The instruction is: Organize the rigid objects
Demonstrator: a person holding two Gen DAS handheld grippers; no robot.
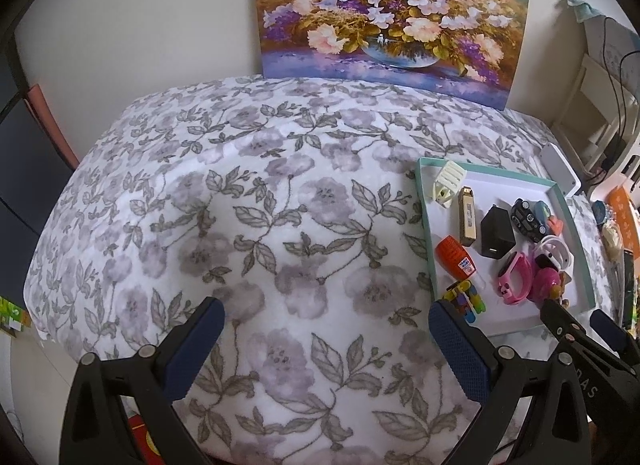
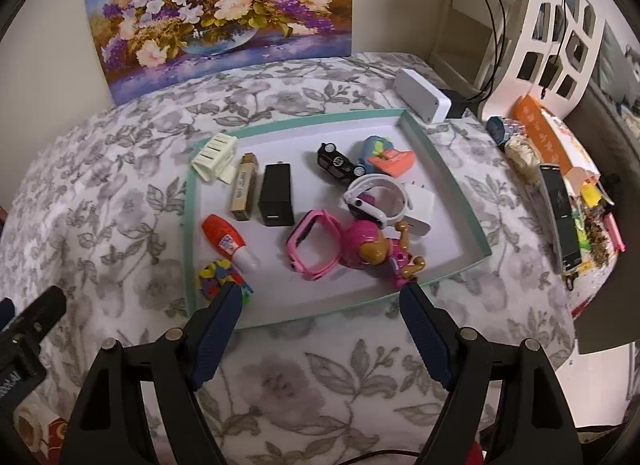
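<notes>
On the floral bedspread sits the shallow teal-edged tray, and pretty much all the small hard stuff is already inside it, so my guess is the step right now is picking one piece to lift or straighten up. Right gripper hangs just over the tray's near edge with its jaws spread wide and nothing in them, pointed at the pink toy figure and the pink watch, which are touching each other. If I were going for the figure, I'd come straight down and pinch the round helmet part, since the limbs look knobbly and it could drag the watch strap along. Left gripper is also wide and empty, hovering over bare blanket to the left of the tray, so it's free to pin the tray if it slides on the soft cover. Count time, as far as I can tell: two watches (pink one plus a white one), two chargers (black, white), one orange glue bottle, one gold lighter-looking thing, one cream hair clip, one black toy car, one blue-and-coral toy I can't identify, and one multicoloured toy sitting at the tray's near-left corner. Outside the tray there's a white box at the far corner and a flower painting against the wall.
</notes>
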